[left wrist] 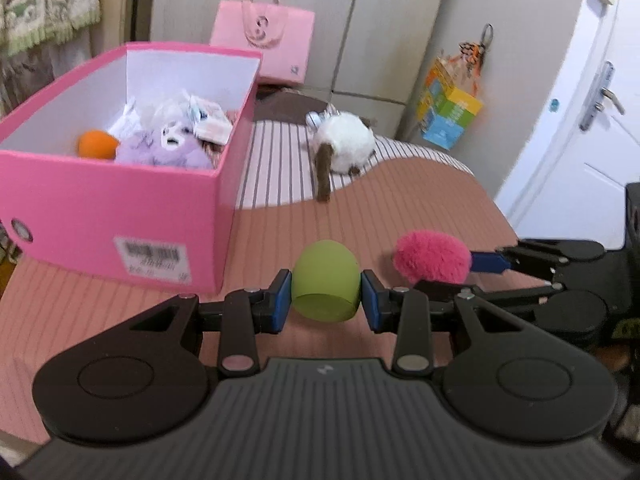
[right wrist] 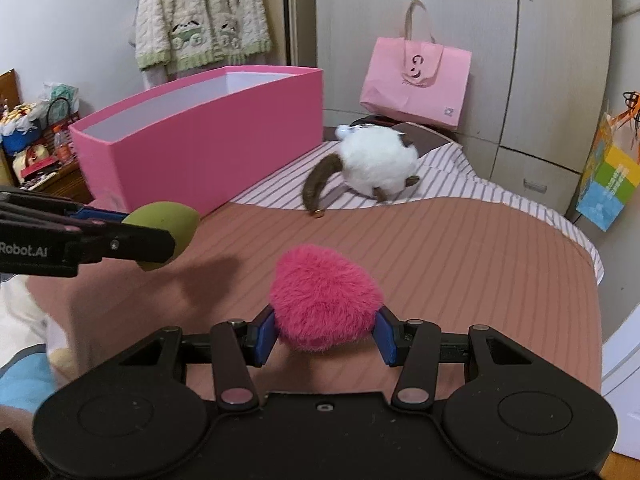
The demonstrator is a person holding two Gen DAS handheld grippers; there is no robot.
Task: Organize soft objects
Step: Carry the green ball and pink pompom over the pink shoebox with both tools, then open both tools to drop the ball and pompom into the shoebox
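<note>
Fingers (left wrist: pixel 280 300) around smooth green egg-shaped toy (left wrist: pixel 325 280)

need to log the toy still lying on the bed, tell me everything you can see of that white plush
The white plush is a round, fluffy animal-like toy with a long brown tail curving toward the camera, small brown paws and a brown patch. It lies on the striped sheet, right of the pink box and apart from it. Neither tool touches it; its face is hidden.
</note>
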